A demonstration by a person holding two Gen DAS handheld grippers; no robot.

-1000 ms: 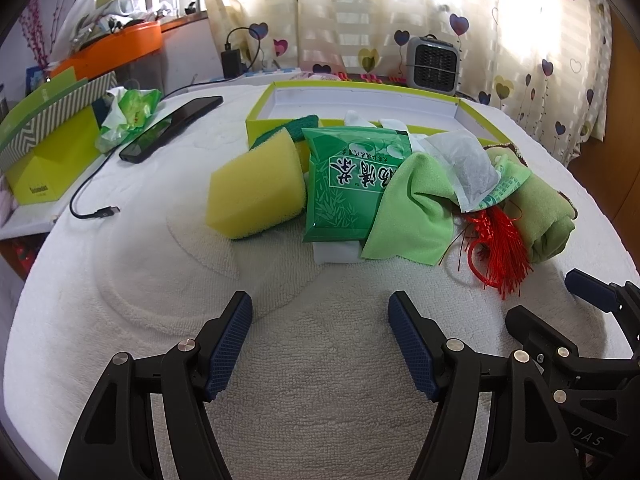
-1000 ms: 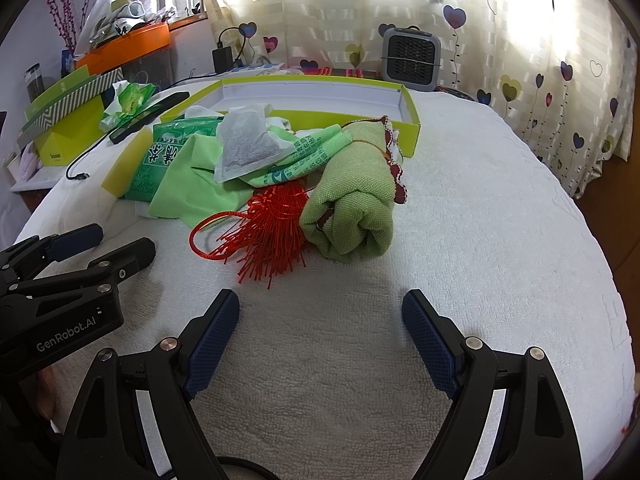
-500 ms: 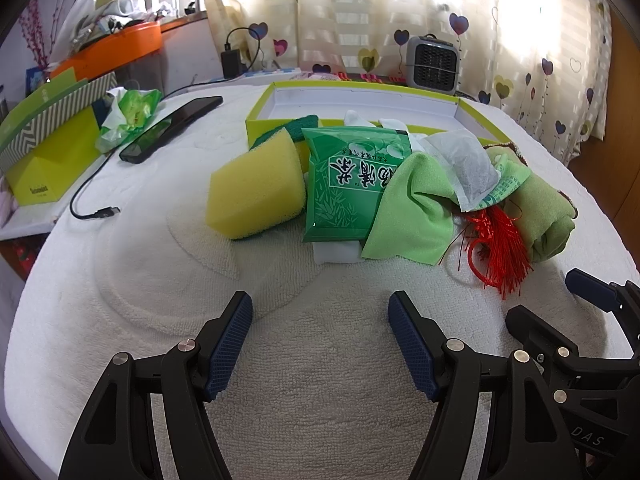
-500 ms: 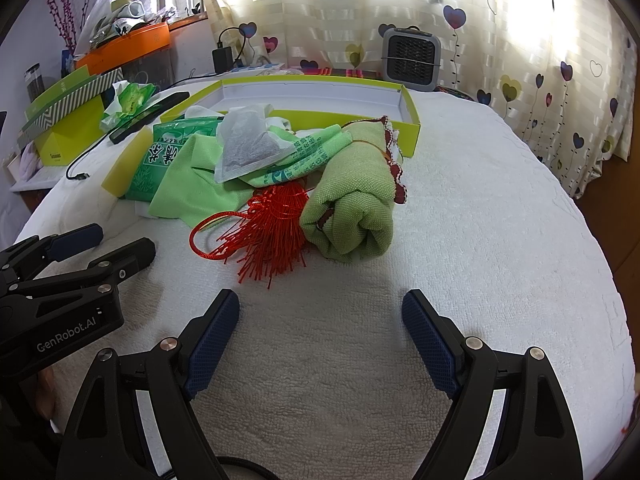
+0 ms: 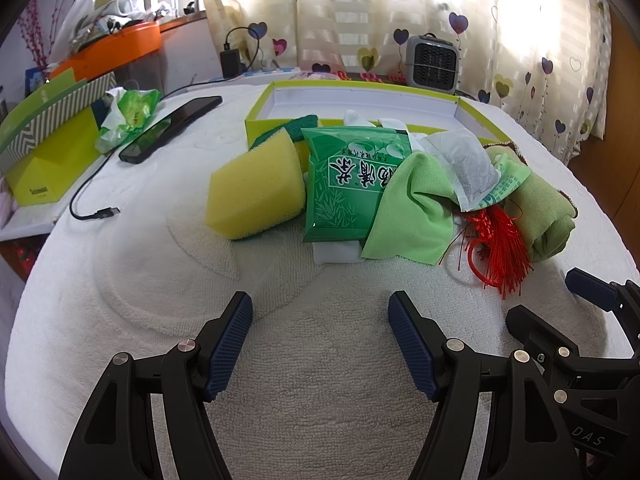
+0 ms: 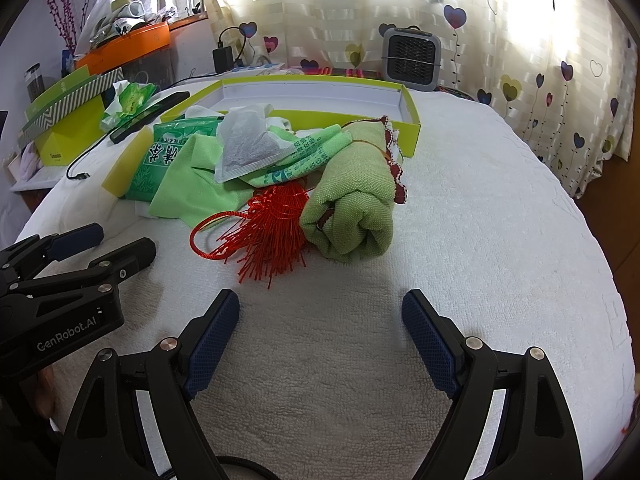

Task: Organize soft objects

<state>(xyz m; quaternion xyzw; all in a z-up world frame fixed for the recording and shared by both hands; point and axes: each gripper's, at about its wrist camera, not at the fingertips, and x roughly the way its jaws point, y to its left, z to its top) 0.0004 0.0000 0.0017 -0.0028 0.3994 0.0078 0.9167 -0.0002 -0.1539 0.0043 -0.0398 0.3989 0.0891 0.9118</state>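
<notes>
A pile of soft things lies on the white towel in front of a shallow yellow-green box (image 5: pixel 256 122) (image 6: pixel 412 128): a yellow sponge (image 5: pixel 254 194), a green tissue pack (image 5: pixel 348 184), a light green cloth (image 5: pixel 412 212) (image 6: pixel 192 192), a white sachet (image 5: pixel 466 168) (image 6: pixel 248 148), a red tassel (image 5: pixel 496 244) (image 6: pixel 268 236) and a rolled green towel (image 5: pixel 548 220) (image 6: pixel 356 200). My left gripper (image 5: pixel 320 340) is open and empty, short of the pile. My right gripper (image 6: pixel 320 340) is open and empty, short of the rolled towel.
A black phone (image 5: pixel 172 128), a cable (image 5: pixel 94 212) and a green wrapper (image 5: pixel 128 116) lie at the left. A yellow-green box (image 5: pixel 48 160) stands at the left edge. A small grey heater (image 5: pixel 432 62) (image 6: pixel 412 58) stands behind the box by the curtain.
</notes>
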